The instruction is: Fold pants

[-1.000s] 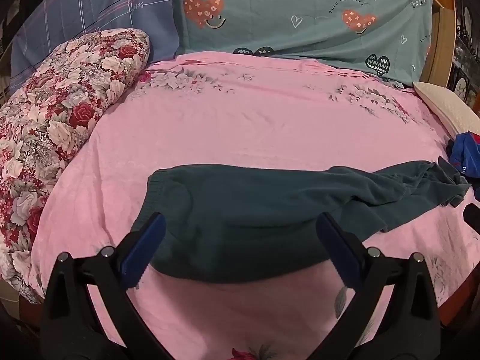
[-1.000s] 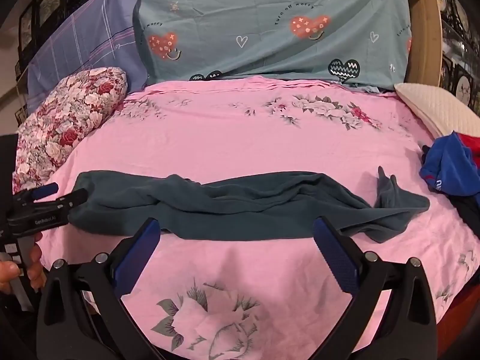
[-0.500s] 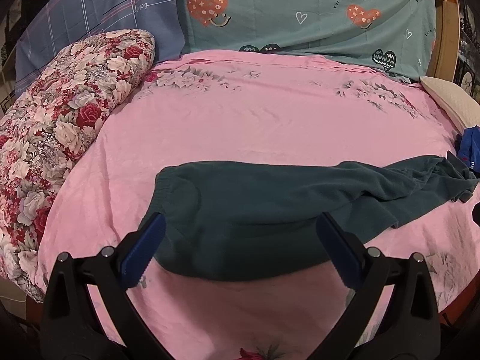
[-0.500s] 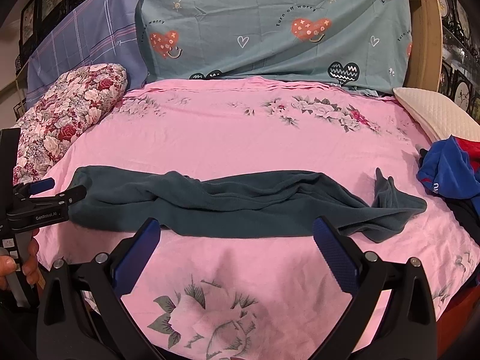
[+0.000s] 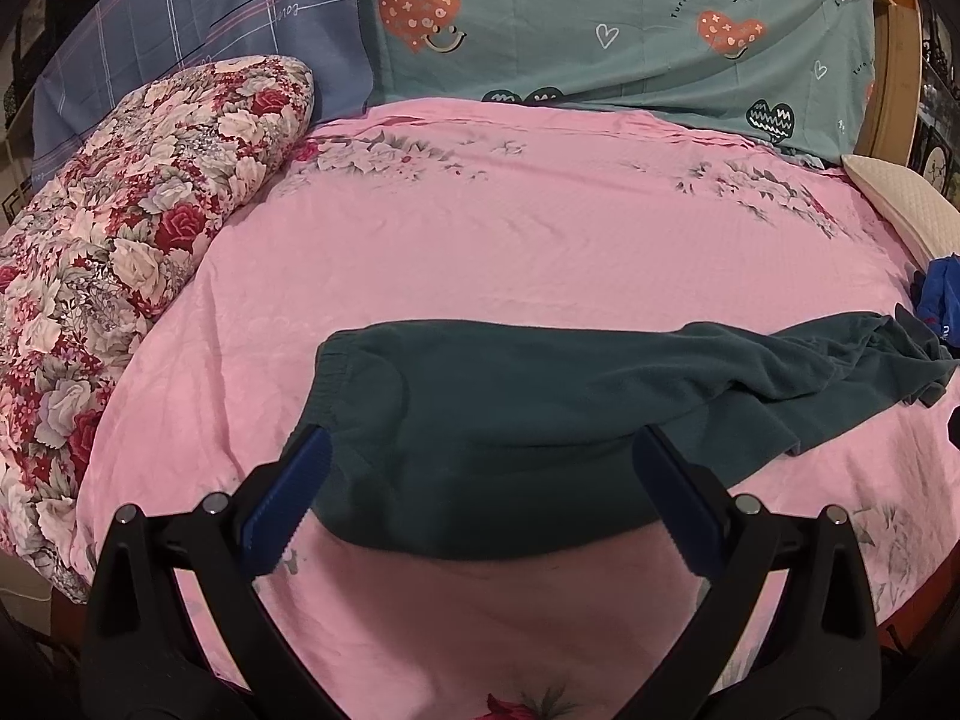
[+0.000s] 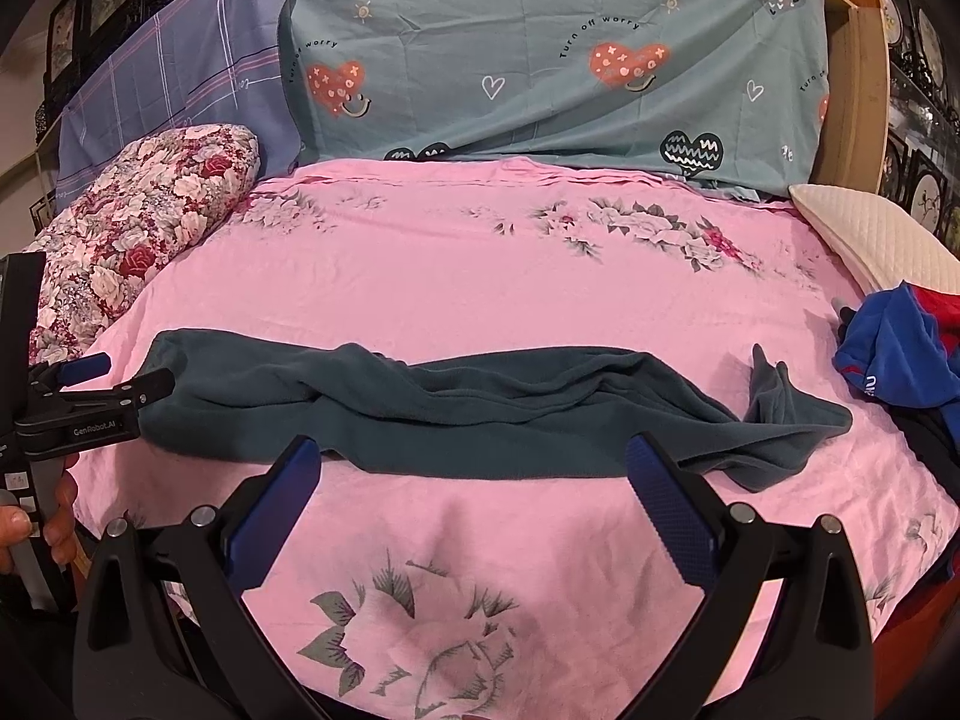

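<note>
Saw pants [image 5: 540, 420] shift up and right in left view since second ago: I read left gripper [image 5: 480, 498] as easing toward waistband, approach only, no fold begun. Both grippers wide, empty. Pants lay across bed [image 6: 480, 276] just ahead of right gripper [image 6: 474, 498]. Only right view showed rumpled legs whole, plus left gripper beside waistband.

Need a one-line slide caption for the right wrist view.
Open right gripper hovers before dark teal pants lying lengthwise on pink bedsheet; left gripper at waistband end.
</note>
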`<control>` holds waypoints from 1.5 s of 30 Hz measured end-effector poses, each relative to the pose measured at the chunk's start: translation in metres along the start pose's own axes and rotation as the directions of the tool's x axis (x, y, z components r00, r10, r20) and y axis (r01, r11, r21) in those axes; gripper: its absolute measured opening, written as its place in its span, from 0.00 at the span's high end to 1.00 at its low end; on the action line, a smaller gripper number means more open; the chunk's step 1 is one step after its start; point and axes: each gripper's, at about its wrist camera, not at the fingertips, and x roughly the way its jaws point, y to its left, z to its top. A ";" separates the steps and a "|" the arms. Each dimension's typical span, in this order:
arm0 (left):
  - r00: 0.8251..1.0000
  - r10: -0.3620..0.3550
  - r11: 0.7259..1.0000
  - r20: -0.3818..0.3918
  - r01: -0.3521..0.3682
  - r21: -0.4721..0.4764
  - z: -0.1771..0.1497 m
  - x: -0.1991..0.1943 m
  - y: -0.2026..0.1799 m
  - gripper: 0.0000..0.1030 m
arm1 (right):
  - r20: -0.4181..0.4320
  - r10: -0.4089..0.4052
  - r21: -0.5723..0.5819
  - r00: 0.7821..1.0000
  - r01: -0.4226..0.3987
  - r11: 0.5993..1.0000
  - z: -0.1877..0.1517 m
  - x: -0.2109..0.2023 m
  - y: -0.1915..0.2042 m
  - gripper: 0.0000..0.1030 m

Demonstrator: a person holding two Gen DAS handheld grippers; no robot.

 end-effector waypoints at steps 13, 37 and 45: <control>1.000 0.014 0.999 0.001 -0.014 0.033 -0.002 -0.002 -0.001 0.02 | -0.004 0.004 0.002 1.000 -0.004 1.000 0.002 0.000 -0.001 0.01; 0.981 -0.131 0.991 -0.141 0.134 0.018 -0.036 0.041 0.079 0.78 | -0.172 0.054 -0.016 0.984 -0.058 0.998 -0.015 0.045 -0.013 0.24; 0.979 -0.186 0.982 -0.088 0.187 0.006 -0.032 0.019 0.083 0.95 | -0.164 0.056 -0.043 0.985 -0.064 0.997 -0.014 0.049 -0.020 0.31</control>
